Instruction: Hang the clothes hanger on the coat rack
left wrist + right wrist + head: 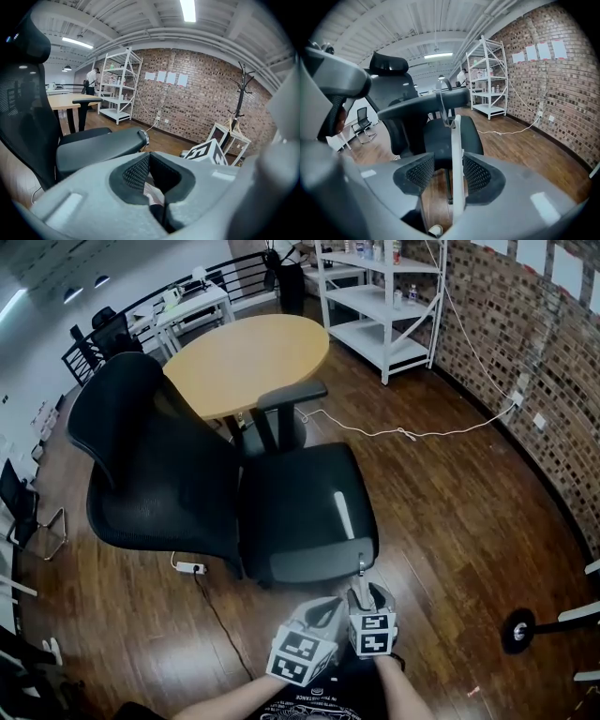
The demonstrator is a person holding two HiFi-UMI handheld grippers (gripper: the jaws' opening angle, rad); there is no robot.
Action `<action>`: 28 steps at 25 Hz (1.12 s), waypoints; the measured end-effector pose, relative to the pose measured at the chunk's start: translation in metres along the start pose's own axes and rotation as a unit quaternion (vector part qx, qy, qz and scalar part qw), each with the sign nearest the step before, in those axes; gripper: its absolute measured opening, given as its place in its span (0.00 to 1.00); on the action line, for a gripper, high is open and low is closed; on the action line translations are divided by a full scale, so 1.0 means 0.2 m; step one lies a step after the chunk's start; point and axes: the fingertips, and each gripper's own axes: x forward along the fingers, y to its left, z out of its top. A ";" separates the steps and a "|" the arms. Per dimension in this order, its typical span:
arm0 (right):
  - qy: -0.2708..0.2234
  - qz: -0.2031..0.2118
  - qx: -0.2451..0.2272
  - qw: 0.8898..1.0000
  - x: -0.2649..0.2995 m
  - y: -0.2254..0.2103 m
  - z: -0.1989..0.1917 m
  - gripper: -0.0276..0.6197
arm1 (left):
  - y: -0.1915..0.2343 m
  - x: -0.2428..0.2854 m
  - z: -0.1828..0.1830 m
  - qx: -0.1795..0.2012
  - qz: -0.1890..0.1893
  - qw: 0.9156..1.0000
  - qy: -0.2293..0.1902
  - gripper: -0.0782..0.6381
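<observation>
The right gripper sits at the bottom centre of the head view, just beside the left gripper, both at the front edge of the black office chair. In the right gripper view the jaws stand apart, and the white clothes hanger rises upright between them. Its bar lies close against the right-hand pad, with a clear gap to the left-hand one. Its metal hook curves at the far end, in front of the chair's dark frame.

In the left gripper view the jaws are drawn together. A pale patch shows low in the slit between the pads, though what it is cannot be told.

The black coat rack stands against the brick wall at the right of the left gripper view, well apart from both grippers.

Beyond the chair, in the upper middle of the head view, is a round wooden table. A white shelving unit stands at the upper right. A white cable trails across the wooden floor, and a power strip lies under the chair's left side.
</observation>
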 end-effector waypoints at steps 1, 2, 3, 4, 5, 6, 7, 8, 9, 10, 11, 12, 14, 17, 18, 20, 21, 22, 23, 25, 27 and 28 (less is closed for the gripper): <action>0.001 0.001 0.004 1.000 0.03 -0.02 -0.01 0.35 | 0.00 0.02 0.01 0.004 -0.002 1.000 0.000 0.12; 0.004 0.002 0.008 1.000 0.06 -0.03 -0.02 0.36 | 0.01 0.05 0.01 0.007 -0.003 1.000 0.002 0.12; 0.007 0.003 0.010 1.000 0.09 -0.04 -0.03 0.36 | 0.01 0.07 0.01 0.010 -0.004 1.000 0.006 0.12; 0.011 0.004 0.011 1.000 0.12 -0.05 -0.04 0.37 | 0.02 0.08 0.02 0.015 -0.005 1.000 0.010 0.12; 0.015 0.006 0.010 1.000 0.14 -0.05 -0.06 0.37 | 0.02 0.08 0.02 0.020 -0.007 1.000 0.014 0.12; 0.019 0.007 0.008 1.000 0.16 -0.04 -0.07 0.37 | 0.02 0.08 0.02 0.026 -0.009 0.999 0.017 0.12; 0.022 0.006 0.008 1.000 0.19 -0.04 -0.09 0.37 | 0.03 0.08 0.01 0.031 -0.009 0.999 0.019 0.12; 0.025 0.005 0.008 1.000 0.22 -0.05 -0.10 0.37 | 0.04 0.08 0.01 0.034 -0.009 0.999 0.021 0.12; 0.026 0.004 0.007 1.000 0.24 -0.05 -0.11 0.37 | 0.05 0.08 0.01 0.035 -0.009 0.999 0.023 0.12; 0.028 0.003 0.006 1.000 0.27 -0.06 -0.12 0.37 | 0.06 0.09 0.00 0.034 -0.008 0.999 0.026 0.12; 0.028 0.003 0.004 1.000 0.28 -0.06 -0.12 0.36 | 0.08 0.10 0.00 0.034 -0.007 0.999 0.029 0.12; 0.029 0.002 0.001 1.000 0.30 -0.07 -0.13 0.36 | 0.08 0.11 0.00 0.034 -0.007 0.999 0.033 0.12; 0.032 -0.003 -0.003 0.999 0.33 -0.08 -0.14 0.34 | 0.10 0.12 -0.01 0.038 -0.005 0.998 0.040 0.12; 0.038 -0.012 -0.024 0.999 0.37 -0.11 -0.15 0.18 | 0.14 0.13 -0.01 0.043 0.001 0.998 0.044 0.12; 0.041 -0.013 -0.031 0.999 0.37 -0.11 -0.15 0.09 | 0.16 0.13 -0.01 0.042 0.004 0.998 0.045 0.12; 0.043 -0.011 -0.031 0.999 0.37 -0.11 -0.14 0.04 | 0.19 0.13 -0.02 0.038 0.008 0.998 0.046 0.12; 0.043 -0.008 -0.027 0.999 0.36 -0.10 -0.14 0.04 | 0.19 0.12 -0.03 0.036 0.009 0.998 0.047 0.12; 0.044 -0.005 -0.025 0.999 0.35 -0.09 -0.15 0.04 | 0.20 0.12 -0.04 0.034 0.009 0.998 0.048 0.12; 0.047 -0.003 -0.023 0.999 0.34 -0.09 -0.15 0.04 | 0.19 0.13 -0.04 0.031 0.008 0.998 0.049 0.12; 0.052 0.001 -0.013 0.999 0.31 -0.10 -0.16 0.04 | 0.18 0.13 -0.03 0.027 0.006 0.998 0.048 0.12; 0.056 0.000 -0.001 0.998 0.28 -0.11 -0.17 0.04 | 0.16 0.15 -0.03 0.030 0.003 0.999 0.045 0.12; 0.056 -0.001 0.003 0.998 0.26 -0.12 -0.18 0.04 | 0.16 0.15 -0.03 0.031 0.001 0.999 0.043 0.12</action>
